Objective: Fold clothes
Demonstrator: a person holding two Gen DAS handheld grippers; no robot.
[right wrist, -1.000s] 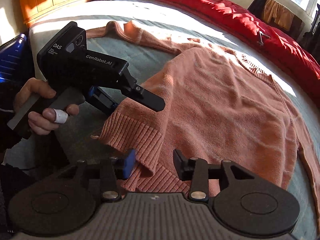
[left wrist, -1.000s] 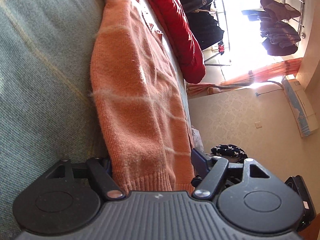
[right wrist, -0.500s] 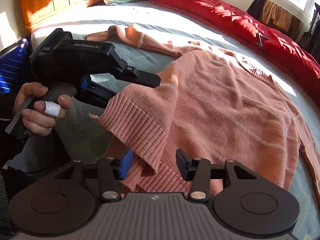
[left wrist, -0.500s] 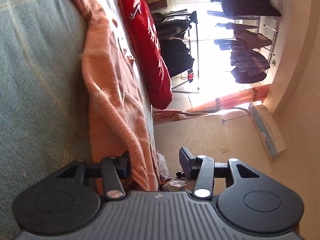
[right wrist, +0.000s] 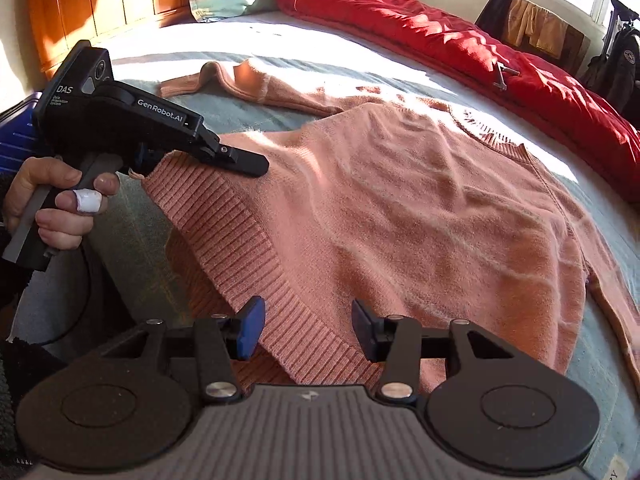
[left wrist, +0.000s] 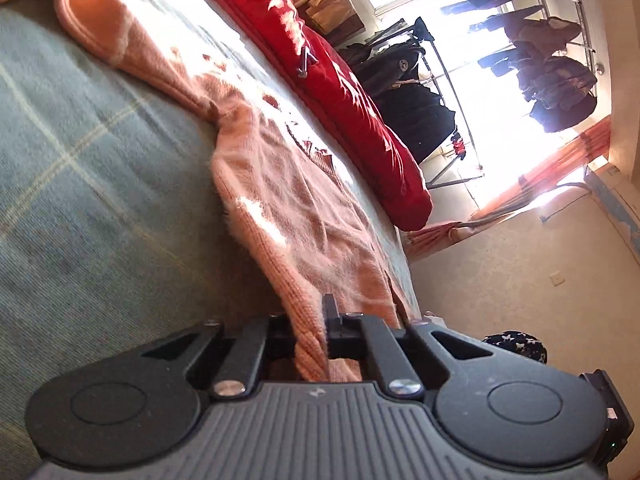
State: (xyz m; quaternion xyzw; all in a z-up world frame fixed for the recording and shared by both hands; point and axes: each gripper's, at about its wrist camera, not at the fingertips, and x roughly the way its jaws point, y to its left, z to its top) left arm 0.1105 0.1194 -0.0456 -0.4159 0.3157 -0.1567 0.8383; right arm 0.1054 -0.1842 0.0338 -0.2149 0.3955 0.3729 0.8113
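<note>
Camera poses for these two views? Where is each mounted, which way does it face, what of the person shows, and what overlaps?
Left wrist: sits on the left gripper, shut on the sweater hem, facing along the bed toward the window; no body shows.
Right wrist: sits on the open right gripper over the hem, facing across the bed; shows the left hand.
Shared: sweater, red duvet.

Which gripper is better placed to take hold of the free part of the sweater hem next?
Right. The right gripper is open with the hem between its jaws; the left gripper is already shut on the hem's corner.

left gripper [left wrist: 314, 334] jaws clamped on orange sweater [left wrist: 304, 216] hem; green bedspread [left wrist: 88, 184]
</note>
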